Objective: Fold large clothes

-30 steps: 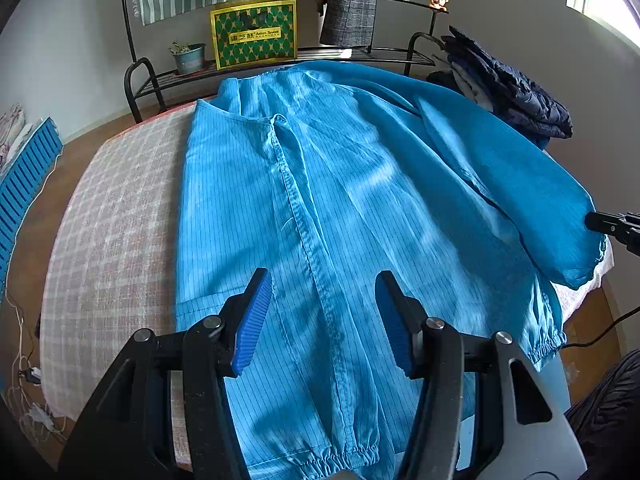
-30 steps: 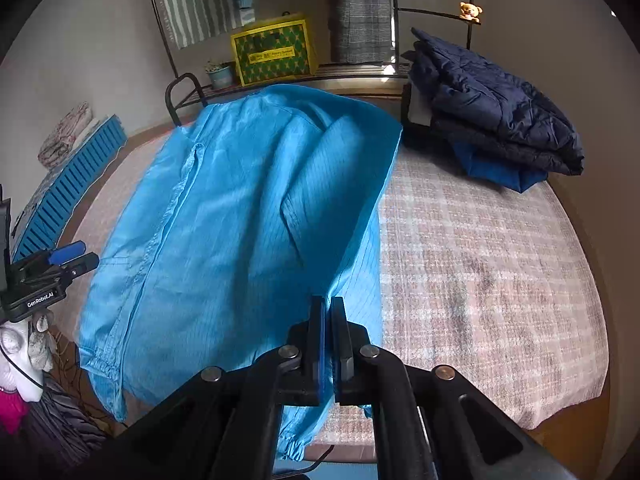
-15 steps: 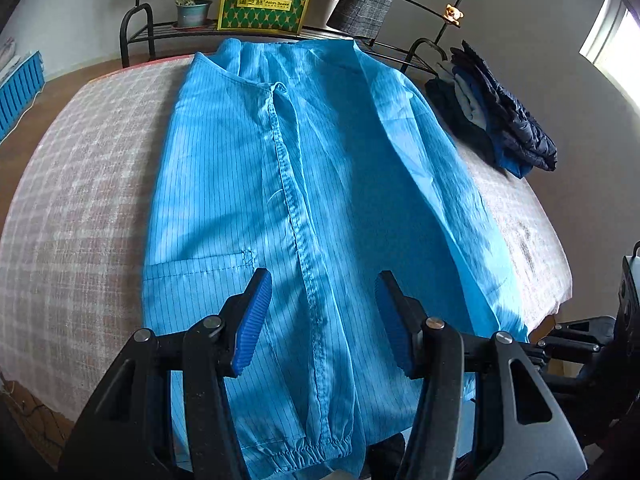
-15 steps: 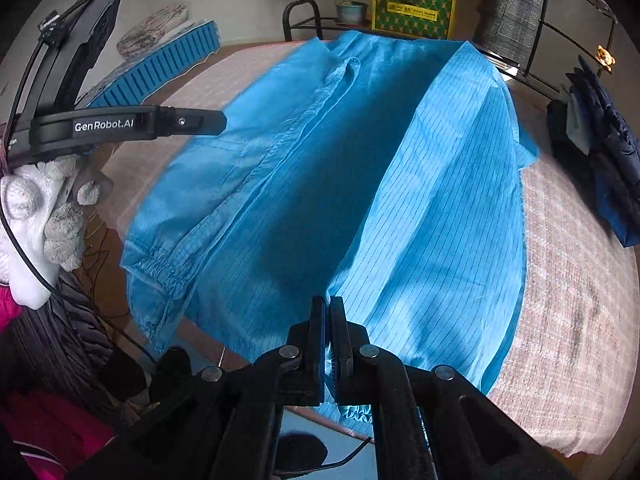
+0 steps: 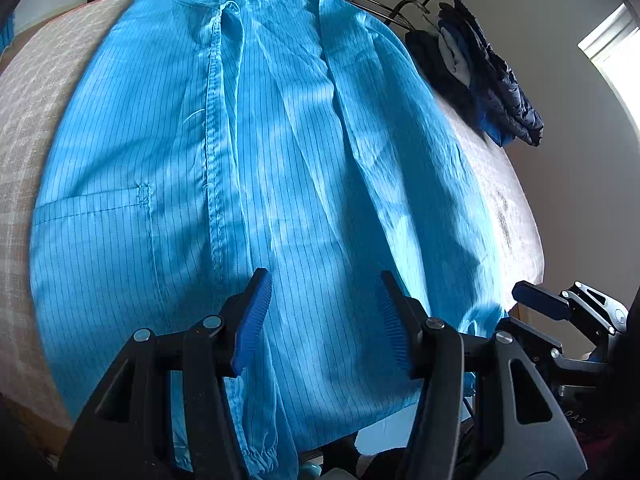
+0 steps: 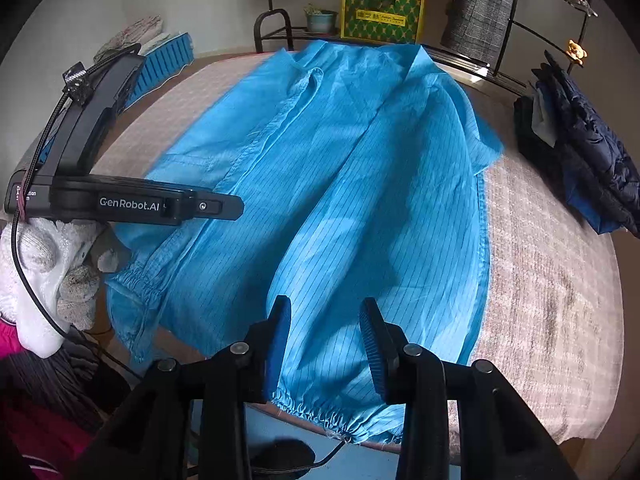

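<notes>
Home bedroom: bed (image 6: 552, 280) with checked cover, clothes rack (image 6: 516, 8) behind, folded jackets (image 6: 588, 160), potted plant (image 6: 320, 20), window (image 5: 612, 52).

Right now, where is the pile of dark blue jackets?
In the right wrist view the pile of dark blue jackets lies at the far right edge of the checked bed cover, apart from the blue striped coat, below the metal rack.

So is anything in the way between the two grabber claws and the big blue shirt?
No, nothing visible is. The blue shirt lies spread on the checked bed cover, and both the left gripper and the right gripper hang open just above its near end. The dark folded jackets sit off to the side.
</notes>
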Demonstrator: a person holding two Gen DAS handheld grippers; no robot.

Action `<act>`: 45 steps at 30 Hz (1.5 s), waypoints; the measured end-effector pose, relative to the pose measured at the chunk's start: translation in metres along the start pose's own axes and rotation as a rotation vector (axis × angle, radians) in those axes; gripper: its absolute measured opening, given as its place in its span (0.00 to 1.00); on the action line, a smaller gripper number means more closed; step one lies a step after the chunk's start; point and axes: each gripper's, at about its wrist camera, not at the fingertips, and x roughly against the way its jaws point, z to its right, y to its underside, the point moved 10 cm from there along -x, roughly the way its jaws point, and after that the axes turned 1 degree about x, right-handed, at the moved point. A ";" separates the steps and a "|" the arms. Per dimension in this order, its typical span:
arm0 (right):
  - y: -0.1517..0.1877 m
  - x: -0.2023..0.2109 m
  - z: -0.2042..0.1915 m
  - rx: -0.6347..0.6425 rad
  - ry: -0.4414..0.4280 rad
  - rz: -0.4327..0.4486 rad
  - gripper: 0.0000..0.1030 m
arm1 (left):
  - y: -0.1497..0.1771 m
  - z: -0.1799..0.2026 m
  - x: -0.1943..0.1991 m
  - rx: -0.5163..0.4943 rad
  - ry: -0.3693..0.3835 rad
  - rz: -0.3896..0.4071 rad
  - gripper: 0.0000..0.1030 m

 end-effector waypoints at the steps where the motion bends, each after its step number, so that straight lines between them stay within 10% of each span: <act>1: 0.001 0.000 0.006 -0.014 0.020 0.001 0.39 | 0.001 0.003 -0.004 0.000 0.004 -0.008 0.54; 16: 0.010 0.004 0.060 -0.103 0.052 0.024 0.43 | 0.009 0.052 -0.052 0.001 0.082 -0.108 0.54; 21: 0.019 -0.007 0.085 -0.239 -0.121 -0.007 0.45 | 0.009 0.057 -0.059 -0.001 0.094 -0.135 0.06; 28: 0.024 -0.036 0.111 -0.463 -0.373 -0.051 0.44 | 0.019 0.054 -0.054 -0.080 0.059 -0.118 0.01; 45: 0.045 0.000 0.109 -0.612 -0.555 -0.021 0.42 | 0.033 0.026 -0.034 -0.137 -0.004 -0.106 0.00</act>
